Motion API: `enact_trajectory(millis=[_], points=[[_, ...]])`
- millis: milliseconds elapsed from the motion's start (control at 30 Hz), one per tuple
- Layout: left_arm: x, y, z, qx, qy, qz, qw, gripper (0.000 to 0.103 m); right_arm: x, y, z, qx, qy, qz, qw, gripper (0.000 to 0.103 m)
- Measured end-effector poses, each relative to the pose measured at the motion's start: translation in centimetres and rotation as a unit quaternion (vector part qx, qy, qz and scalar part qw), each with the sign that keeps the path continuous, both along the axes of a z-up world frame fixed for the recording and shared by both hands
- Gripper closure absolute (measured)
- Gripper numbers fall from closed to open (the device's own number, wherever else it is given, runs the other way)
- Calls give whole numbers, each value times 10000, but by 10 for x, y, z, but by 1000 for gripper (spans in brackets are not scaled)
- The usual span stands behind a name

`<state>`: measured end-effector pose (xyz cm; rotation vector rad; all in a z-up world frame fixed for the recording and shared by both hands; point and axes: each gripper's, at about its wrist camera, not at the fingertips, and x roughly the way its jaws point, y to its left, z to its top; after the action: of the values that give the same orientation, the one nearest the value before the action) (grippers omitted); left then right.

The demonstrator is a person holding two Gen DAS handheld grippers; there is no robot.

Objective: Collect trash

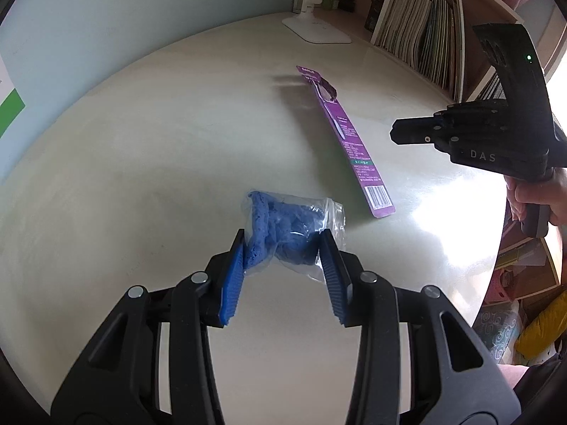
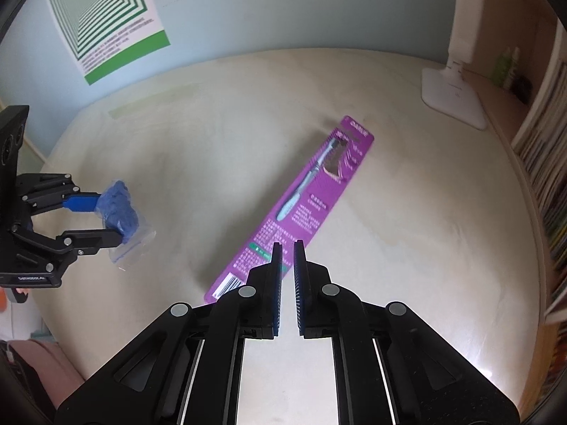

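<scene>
A clear plastic bag with crumpled blue stuff lies on the pale table. My left gripper is around it, both blue pads touching its sides; it also shows in the right wrist view, closed on the bag. A long purple toothbrush package lies flat to the right. My right gripper hovers over the package's near end, jaws nearly shut and empty; it appears in the left wrist view.
A white lamp base stands at the back of the table. A bookshelf with books lines the right side. A green-striped poster hangs on the blue wall. The table edge curves on the right.
</scene>
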<state>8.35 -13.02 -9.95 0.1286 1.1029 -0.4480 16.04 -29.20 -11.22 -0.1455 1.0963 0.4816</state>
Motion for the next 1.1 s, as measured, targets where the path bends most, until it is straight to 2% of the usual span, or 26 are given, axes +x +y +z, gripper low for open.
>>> enact_trajectory(millis=[133, 167, 267, 300, 367, 400, 467, 567, 767, 900, 933, 1033, 1067, 1100], points=[[4, 4, -8, 44, 67, -12, 10000, 65, -7, 6, -10, -23, 156, -73, 9998, 93], [6, 6, -12, 44, 112, 2, 9999, 65, -7, 7, -14, -31, 203, -93, 9997, 89], [14, 11, -28, 145, 238, 80, 9996, 64, -6, 9, -23, -13, 228, -265, 9994, 44], [15, 13, -33, 177, 281, 101, 9994, 65, -5, 10, -26, 22, 231, -334, 9992, 35], [17, 20, -43, 261, 371, 188, 9988, 63, -1, 12, -30, 2, 256, -414, 9988, 29], [19, 23, -46, 282, 389, 214, 9986, 60, 2, 15, -33, -72, 254, -455, 9986, 22], [22, 25, -52, 303, 406, 260, 9984, 46, 7, 20, -37, -184, 265, -486, 9983, 13], [25, 30, -56, 333, 428, 311, 9980, 33, 17, 30, -45, -355, 333, -469, 9977, 13], [32, 26, -61, 415, 349, 333, 9980, 19, 29, 53, -56, -721, 246, -485, 9959, 11], [35, 26, -62, 412, 286, 324, 9982, 19, 30, 65, -59, -862, 122, -416, 9953, 11], [36, 26, -62, 409, 268, 323, 9983, 20, 29, 67, -59, -857, 96, -415, 9954, 12], [37, 24, -60, 436, 189, 262, 9985, 39, 27, 66, -58, -817, 2, -446, 9957, 18], [38, 23, -59, 414, 188, 245, 9987, 52, 27, 66, -56, -798, -19, -450, 9958, 27], [39, 23, -57, 371, 199, 228, 9989, 61, 27, 64, -54, -783, -10, -469, 9958, 39]])
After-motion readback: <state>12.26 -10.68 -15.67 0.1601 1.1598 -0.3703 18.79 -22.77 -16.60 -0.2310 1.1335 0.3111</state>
